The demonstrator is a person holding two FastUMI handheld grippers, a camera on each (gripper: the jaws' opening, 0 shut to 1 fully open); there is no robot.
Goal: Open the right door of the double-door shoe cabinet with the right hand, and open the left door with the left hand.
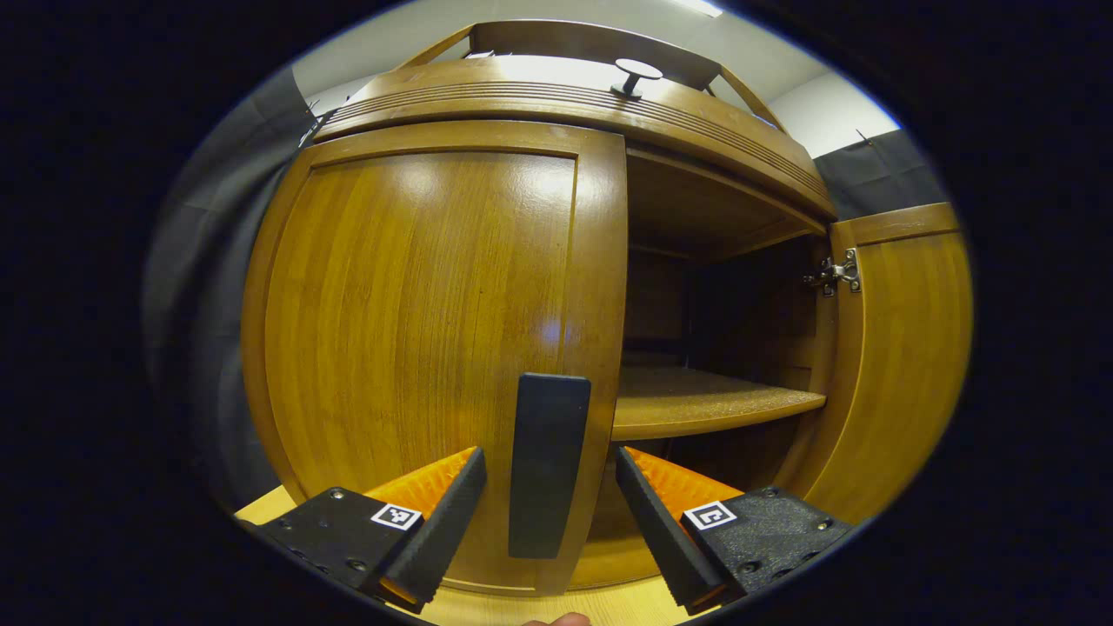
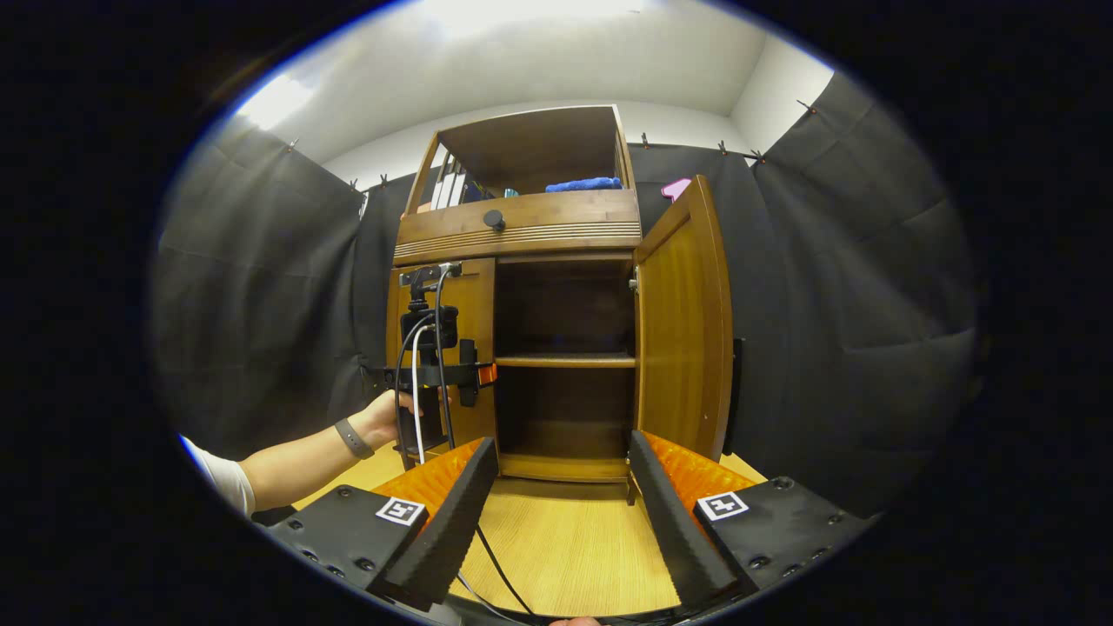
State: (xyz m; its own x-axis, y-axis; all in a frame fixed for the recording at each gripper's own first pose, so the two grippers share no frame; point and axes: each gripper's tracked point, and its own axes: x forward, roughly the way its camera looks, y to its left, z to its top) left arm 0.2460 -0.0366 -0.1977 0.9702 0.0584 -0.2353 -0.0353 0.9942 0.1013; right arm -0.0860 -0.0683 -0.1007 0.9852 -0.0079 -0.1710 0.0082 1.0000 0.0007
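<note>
The wooden shoe cabinet (image 2: 522, 222) stands on a light wood table. Its left door (image 1: 417, 330) is closed, with a black vertical handle (image 1: 548, 465) near its inner edge. My left gripper (image 1: 548, 458) is open, one finger on each side of that handle without touching it. The right door (image 1: 896, 365) stands swung open, showing a shelf (image 1: 704, 404) inside. In the right gripper view the right door (image 2: 683, 322) is open, and my right gripper (image 2: 563, 443) hangs open over the table, well back from the cabinet. The left gripper (image 2: 474, 376) is held at the left door (image 2: 474, 313) by a hand (image 2: 383, 417).
An upper drawer with a round knob (image 2: 494, 218) sits above the doors, and an open top shelf holds a blue cloth (image 2: 583, 184). Black cloth walls surround the cabinet. A cable (image 2: 496, 565) trails across the table (image 2: 565, 539).
</note>
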